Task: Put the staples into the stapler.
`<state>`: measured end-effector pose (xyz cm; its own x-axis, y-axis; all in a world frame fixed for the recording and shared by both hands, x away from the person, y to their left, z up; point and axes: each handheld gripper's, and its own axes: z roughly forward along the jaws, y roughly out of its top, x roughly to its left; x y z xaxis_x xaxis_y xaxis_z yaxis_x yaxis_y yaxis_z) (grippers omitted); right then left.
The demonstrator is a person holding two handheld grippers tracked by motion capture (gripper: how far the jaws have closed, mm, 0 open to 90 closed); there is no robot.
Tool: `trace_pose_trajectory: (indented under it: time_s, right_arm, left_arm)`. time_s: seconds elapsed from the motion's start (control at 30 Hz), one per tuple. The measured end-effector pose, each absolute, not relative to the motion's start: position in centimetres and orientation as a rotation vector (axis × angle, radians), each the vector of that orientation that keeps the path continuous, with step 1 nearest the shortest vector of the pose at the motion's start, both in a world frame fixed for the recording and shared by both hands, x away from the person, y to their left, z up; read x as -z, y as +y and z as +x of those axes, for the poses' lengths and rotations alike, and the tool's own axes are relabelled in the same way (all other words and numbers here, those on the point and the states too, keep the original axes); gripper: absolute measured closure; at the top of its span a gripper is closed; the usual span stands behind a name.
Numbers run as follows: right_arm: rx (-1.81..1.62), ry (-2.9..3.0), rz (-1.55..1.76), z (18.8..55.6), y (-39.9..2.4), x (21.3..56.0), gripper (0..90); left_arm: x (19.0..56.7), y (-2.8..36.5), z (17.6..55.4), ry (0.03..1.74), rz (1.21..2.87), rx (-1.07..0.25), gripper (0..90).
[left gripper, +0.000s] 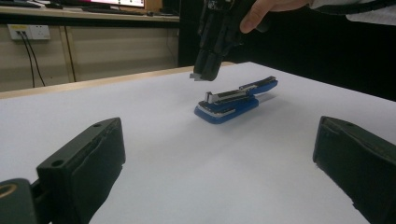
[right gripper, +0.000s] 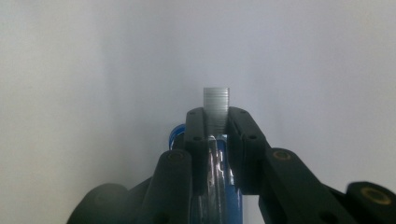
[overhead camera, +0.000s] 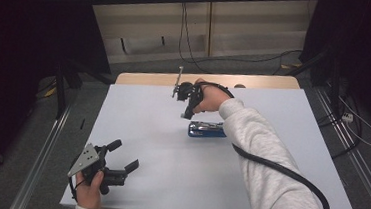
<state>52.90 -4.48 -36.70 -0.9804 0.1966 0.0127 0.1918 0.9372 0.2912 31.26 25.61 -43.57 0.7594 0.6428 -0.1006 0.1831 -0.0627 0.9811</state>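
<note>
Right gripper [right gripper: 216, 122] pinched a grey ribbed strip of staples [right gripper: 216, 103] just above the opened blue plastic stapler [overhead camera: 206, 129] near table centre, apparently to load it, while left gripper [overhead camera: 125, 159], jaws spread, waited at seven o'clock.

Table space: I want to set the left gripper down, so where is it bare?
Bare: the white table between the left gripper and the blue stapler, and its near-right part. Crowded: around the stapler, where the right gripper holds a strip of staples.
</note>
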Motion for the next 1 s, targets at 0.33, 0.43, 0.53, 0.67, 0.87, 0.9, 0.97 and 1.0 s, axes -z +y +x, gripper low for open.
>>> trace_pose_trajectory:
  time_s: [0.33,0.43,0.53,0.67,0.87,0.9,0.97,1.0]
  right_arm:
    - [-0.474,3.063,0.314,52.8,-4.7,36.2,78.4]
    - [-0.485,3.060,0.309,52.8,-4.8,36.2,78.4]
    - [-0.476,3.058,0.293,52.9,-4.9,36.2,78.4]
    - [-0.477,3.059,0.316,52.9,-5.2,36.1,78.4]
    - [-0.465,3.051,0.329,52.8,-5.8,36.0,78.4]
    - [-0.465,3.051,0.329,52.8,-5.8,36.0,78.4]
    - [-0.467,3.047,0.324,52.9,-5.9,36.0,78.4]
    - [-0.469,3.048,0.319,52.9,-6.0,36.0,78.4]
  left_arm:
    - [43.6,25.8,31.1,0.683,1.616,-0.430,2.3]
    - [43.6,25.8,31.1,0.683,1.617,-0.432,2.3]
    - [43.6,25.8,31.1,0.681,1.621,-0.432,2.3]
    - [43.6,25.8,31.2,0.683,1.618,-0.429,2.3]
    - [43.6,25.7,31.2,0.679,1.620,-0.433,2.3]
    - [43.6,25.7,31.2,0.679,1.620,-0.433,2.3]
    - [43.6,25.7,31.2,0.678,1.622,-0.435,2.3]
    - [43.6,25.7,31.2,0.679,1.622,-0.434,2.3]
